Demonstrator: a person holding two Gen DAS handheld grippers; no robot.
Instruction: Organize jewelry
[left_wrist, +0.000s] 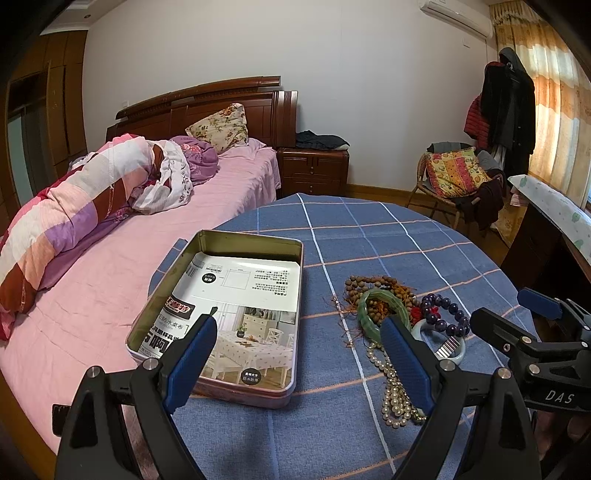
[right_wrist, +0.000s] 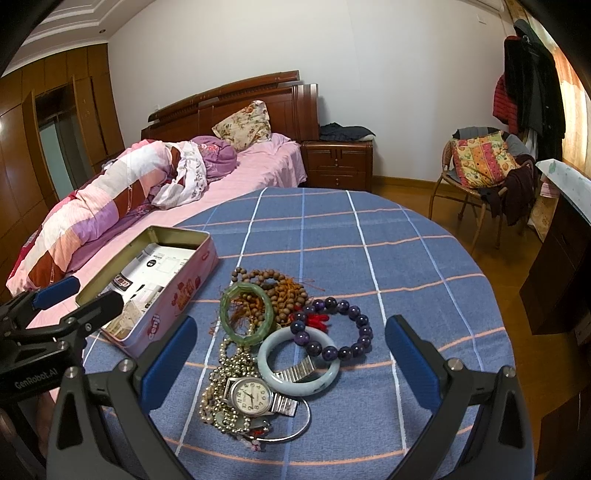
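A heap of jewelry lies on the blue checked tablecloth (right_wrist: 369, 229): a green bangle (right_wrist: 246, 314), brown wooden beads (right_wrist: 284, 291), a purple bead bracelet (right_wrist: 343, 328), a pale jade bangle (right_wrist: 298, 362), a wristwatch (right_wrist: 251, 397) and a pearl string (right_wrist: 218, 387). An open pink tin (right_wrist: 162, 295) lined with a printed sheet stands to the left of the heap. My right gripper (right_wrist: 291, 336) hovers open just above the heap, holding nothing. My left gripper (left_wrist: 297, 336) is open over the tin (left_wrist: 221, 314), beside the green bangle (left_wrist: 382, 310) and pearls (left_wrist: 395, 391).
A bed (left_wrist: 110, 258) with a rolled quilt runs along the table's left side. Behind stand a nightstand (left_wrist: 314, 170), a chair (left_wrist: 454, 177) piled with clothes and a dark desk (left_wrist: 546, 240) at right.
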